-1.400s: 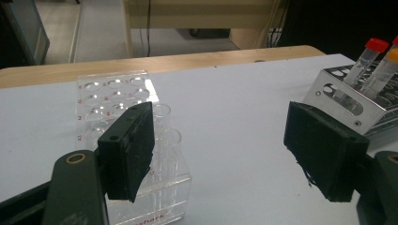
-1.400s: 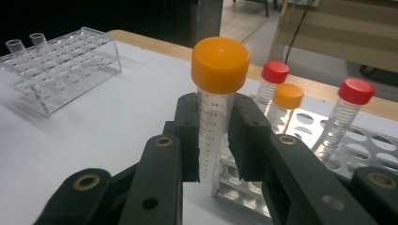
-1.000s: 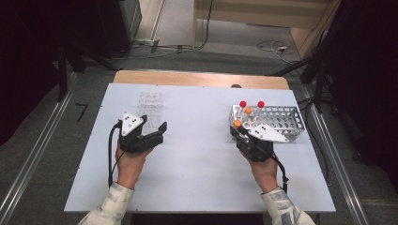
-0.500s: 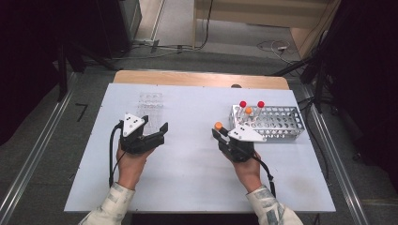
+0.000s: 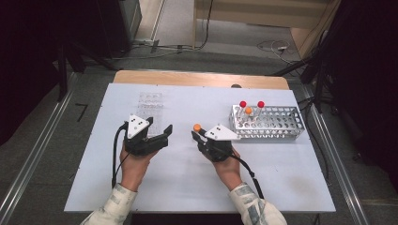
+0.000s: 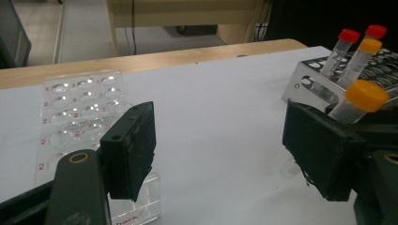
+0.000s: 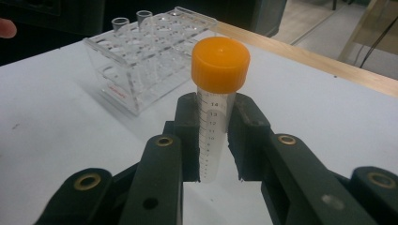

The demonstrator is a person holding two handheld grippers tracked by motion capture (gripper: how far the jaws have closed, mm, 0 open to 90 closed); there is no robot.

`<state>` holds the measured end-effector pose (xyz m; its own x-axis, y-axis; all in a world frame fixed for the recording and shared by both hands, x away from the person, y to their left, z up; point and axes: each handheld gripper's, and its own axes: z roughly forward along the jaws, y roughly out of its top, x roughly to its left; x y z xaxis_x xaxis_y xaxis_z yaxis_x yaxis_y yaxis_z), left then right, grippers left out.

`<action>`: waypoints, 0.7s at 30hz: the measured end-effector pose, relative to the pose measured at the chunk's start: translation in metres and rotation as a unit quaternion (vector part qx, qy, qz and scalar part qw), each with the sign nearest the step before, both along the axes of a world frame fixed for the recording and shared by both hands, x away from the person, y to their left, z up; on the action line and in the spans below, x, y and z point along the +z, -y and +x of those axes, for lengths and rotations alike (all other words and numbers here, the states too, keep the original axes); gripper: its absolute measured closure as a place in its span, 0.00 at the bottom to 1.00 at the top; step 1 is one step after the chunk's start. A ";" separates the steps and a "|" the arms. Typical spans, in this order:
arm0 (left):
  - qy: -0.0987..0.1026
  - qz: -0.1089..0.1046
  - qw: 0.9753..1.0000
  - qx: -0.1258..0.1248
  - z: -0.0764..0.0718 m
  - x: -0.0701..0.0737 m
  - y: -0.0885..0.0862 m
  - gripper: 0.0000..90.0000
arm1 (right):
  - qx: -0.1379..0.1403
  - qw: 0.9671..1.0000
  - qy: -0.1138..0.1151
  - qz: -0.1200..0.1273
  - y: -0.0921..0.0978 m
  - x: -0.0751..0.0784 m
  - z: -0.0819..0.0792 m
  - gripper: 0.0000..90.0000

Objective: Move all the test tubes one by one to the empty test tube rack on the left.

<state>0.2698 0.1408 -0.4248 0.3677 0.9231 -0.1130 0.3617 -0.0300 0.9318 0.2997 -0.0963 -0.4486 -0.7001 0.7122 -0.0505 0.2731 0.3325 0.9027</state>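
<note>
The right gripper (image 5: 197,135) is clamping an orange-capped tube (image 7: 215,112) between its pads, near the middle of the counter (image 5: 187,187). The tube's long axis is running straight up out of the jaws, cap end on top. From the high view it's pretty much just an orange dot at about 12 o'clock of that hand, while the right gripper view is showing the printed scale on its clear body. The left gripper (image 5: 165,134) is hovering at 9 o'clock of it, jaws spread wide, holding nothing. The clear rack (image 6: 89,117) is sitting just behind the left gripper. The metal rack (image 5: 267,123) is at 3 o'clock, holding three more capped tubes.
</note>
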 end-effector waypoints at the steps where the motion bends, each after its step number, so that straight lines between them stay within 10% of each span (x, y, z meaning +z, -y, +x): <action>1: 0.001 -0.002 1.000 -0.002 -0.001 0.001 0.001 0.31 | 0.001 1.000 -0.001 0.000 -0.003 0.000 0.000 0.80; 21: 0.004 0.012 0.997 -0.071 -0.009 0.001 0.028 0.64 | 0.042 0.999 0.003 -0.012 -0.046 -0.001 -0.009 0.80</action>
